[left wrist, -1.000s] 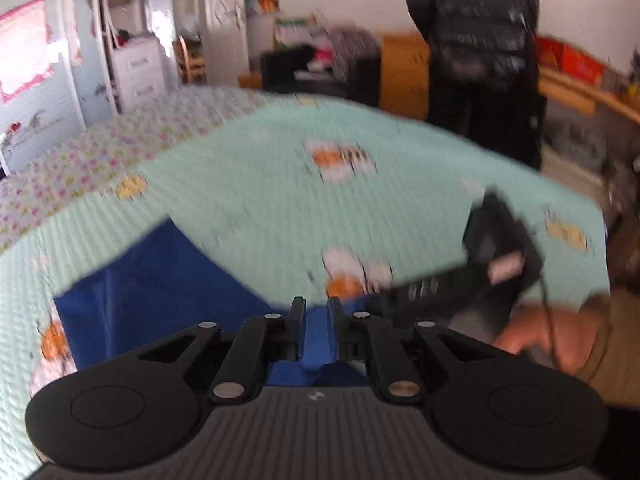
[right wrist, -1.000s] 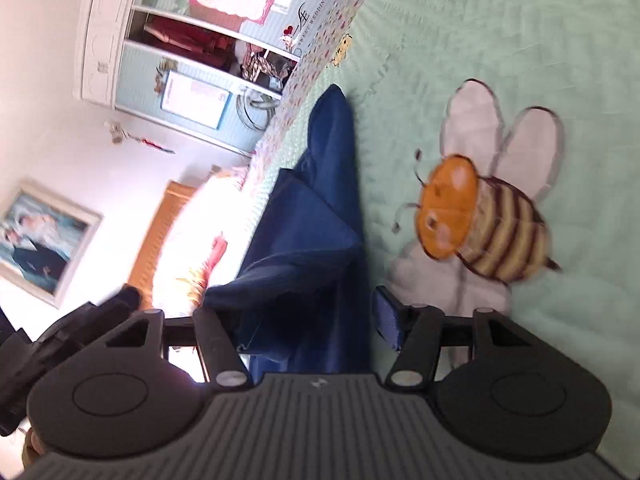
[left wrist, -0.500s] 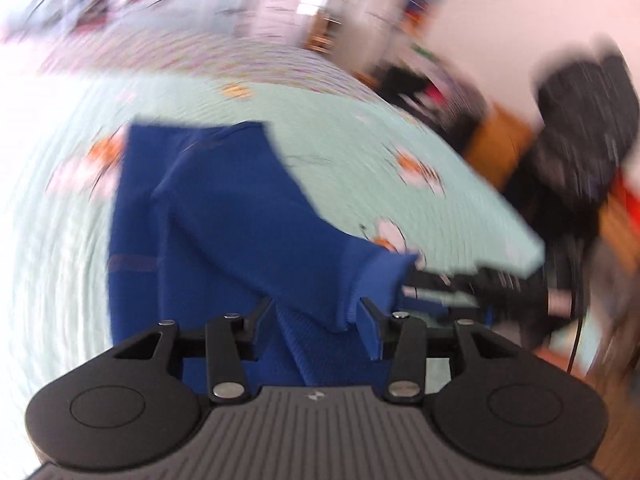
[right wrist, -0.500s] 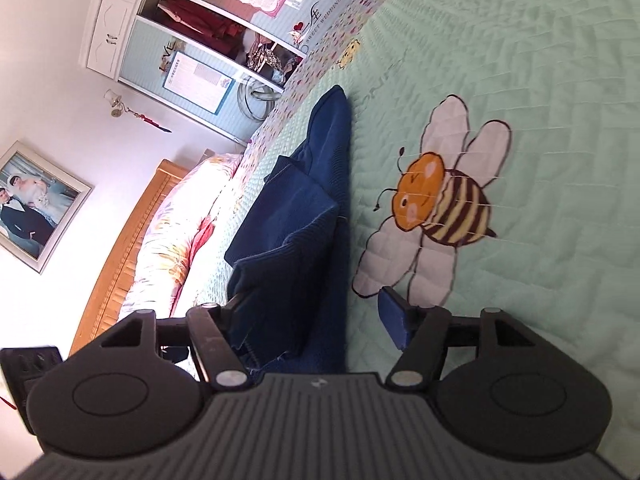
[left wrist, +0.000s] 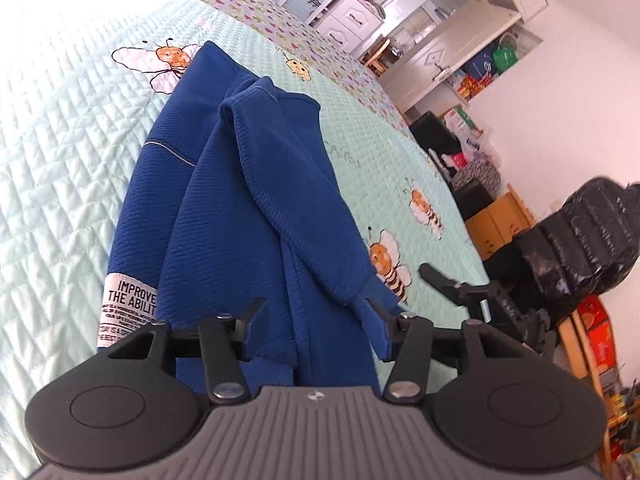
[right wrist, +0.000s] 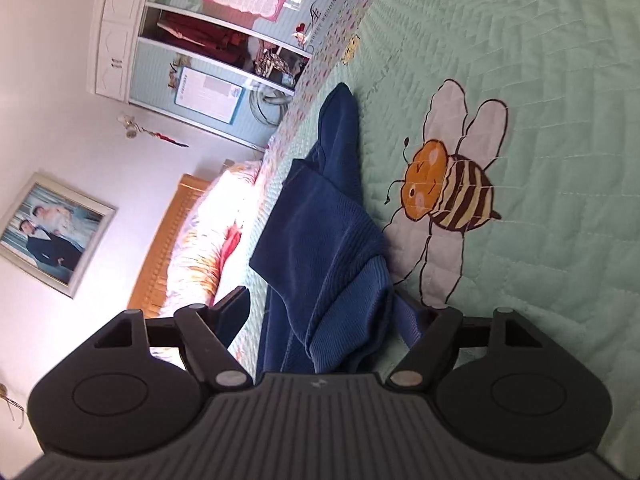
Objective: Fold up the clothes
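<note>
**Sleeve laid over, both tools letting go**

A deep-blue textured knit sweatshirt (left wrist: 224, 216) lies lengthwise on the bed's pale mint quilted bedspread with printed bees (left wrist: 60, 140), already narrowed into a long strip. One ribbed-cuffed blue sleeve (left wrist: 304, 208) is draped along the top of the body, its cuff near the close end. A white printed label (left wrist: 126, 304) shows at the hem on the left edge.

The left tool (left wrist: 316, 312) hovers at the near end with its jaws opening; cloth sits between them, but the pads are not pressing on it. The right tool (right wrist: 328, 312), seen from the opposite side, is also opening, the ribbed cuff (right wrist: 352, 312) lying loose between its spread fingers. Its black fingers (left wrist: 452, 284) appear at the right edge of the left wrist view, just off the sweatshirt.

By my reading, the step in hand is the release after a sleeve fold. The sleeve sits bunched and slightly ridged rather than flat, so the next move likely calls for smoothing it, then taking hold of the hem end with both tools and carrying it toward the far collar end to halve the length.
</note>
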The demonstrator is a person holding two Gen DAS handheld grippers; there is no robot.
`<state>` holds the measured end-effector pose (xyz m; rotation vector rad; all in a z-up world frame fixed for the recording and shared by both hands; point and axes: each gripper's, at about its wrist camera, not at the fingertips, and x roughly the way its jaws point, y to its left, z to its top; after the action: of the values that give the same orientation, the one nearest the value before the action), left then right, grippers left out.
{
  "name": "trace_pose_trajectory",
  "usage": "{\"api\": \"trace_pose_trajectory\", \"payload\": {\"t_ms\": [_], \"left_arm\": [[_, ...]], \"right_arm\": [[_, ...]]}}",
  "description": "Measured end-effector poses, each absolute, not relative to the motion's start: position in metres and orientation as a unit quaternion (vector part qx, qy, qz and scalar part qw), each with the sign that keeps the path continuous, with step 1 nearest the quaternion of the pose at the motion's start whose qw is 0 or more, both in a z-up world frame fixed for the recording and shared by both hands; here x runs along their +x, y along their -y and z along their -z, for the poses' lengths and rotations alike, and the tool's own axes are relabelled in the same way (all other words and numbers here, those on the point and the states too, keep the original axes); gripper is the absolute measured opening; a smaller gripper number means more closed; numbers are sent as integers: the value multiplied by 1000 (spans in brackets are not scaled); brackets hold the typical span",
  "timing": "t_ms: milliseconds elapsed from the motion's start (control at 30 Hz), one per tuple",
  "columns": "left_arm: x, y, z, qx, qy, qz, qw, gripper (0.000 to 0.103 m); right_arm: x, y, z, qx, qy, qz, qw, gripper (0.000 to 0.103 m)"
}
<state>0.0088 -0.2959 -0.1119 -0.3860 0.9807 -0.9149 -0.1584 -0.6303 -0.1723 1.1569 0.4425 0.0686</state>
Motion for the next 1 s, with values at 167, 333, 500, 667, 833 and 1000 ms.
{"api": "trace_pose_trajectory", "payload": {"t_ms": [167, 333, 500, 667, 833, 1000], "left_arm": [[7, 290, 118, -195, -460, 418, 759, 55], [4, 277, 120, -217, -462, 418, 752, 55], [7, 257, 117, -253, -454, 412, 749, 55], [10, 233, 111, -276, -436, 397, 759, 59], [10, 221, 115, -284, -440, 381, 761, 60], [12, 220, 118, -277, -446, 378, 763, 60]], "right_arm": [[-144, 620, 169, 526, -238, -33, 816, 45], [-141, 612, 168, 545, -246, -25, 801, 6], [-143, 606, 165, 684, -187, -72, 701, 5], [-144, 588, 153, 758, -117, -115, 631, 5], [-137, 573, 179, 684, -233, -25, 691, 7], [-141, 565, 189, 673, -257, -7, 694, 7]]}}
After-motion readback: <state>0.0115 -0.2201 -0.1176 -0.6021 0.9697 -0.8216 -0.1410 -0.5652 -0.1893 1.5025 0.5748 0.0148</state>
